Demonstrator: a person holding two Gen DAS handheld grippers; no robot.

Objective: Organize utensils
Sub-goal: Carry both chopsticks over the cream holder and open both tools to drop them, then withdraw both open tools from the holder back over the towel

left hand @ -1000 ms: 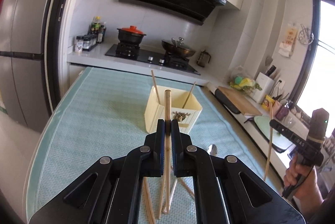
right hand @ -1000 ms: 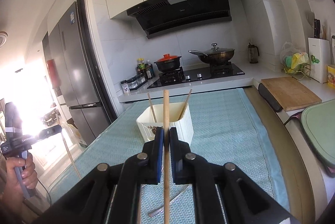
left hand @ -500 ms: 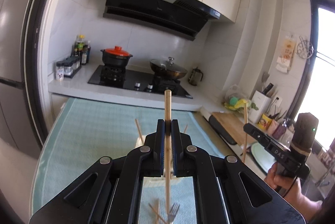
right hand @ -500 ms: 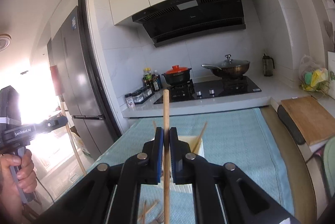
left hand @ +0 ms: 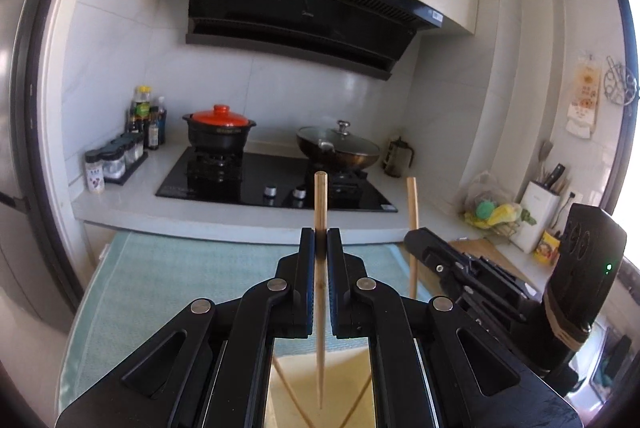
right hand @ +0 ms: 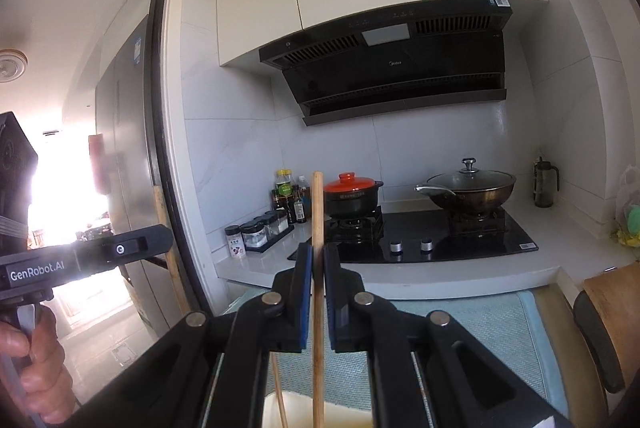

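Holding one chopstick (left hand: 320,292) upright, the left gripper (left hand: 320,248) hangs over the cream holder (left hand: 320,388), probably so the thin tip drops straight in. The right gripper (right hand: 318,268) clamps another chopstick (right hand: 317,308) the same way (also above the holder). Both are plain pale wood, tapered downward.

Four chopsticks (left hand: 320,211) show: two held, two leaning in one box (left hand: 320,368). Two grippers (left hand: 320,240), one pot (left hand: 218,129), one wok (left hand: 338,147).
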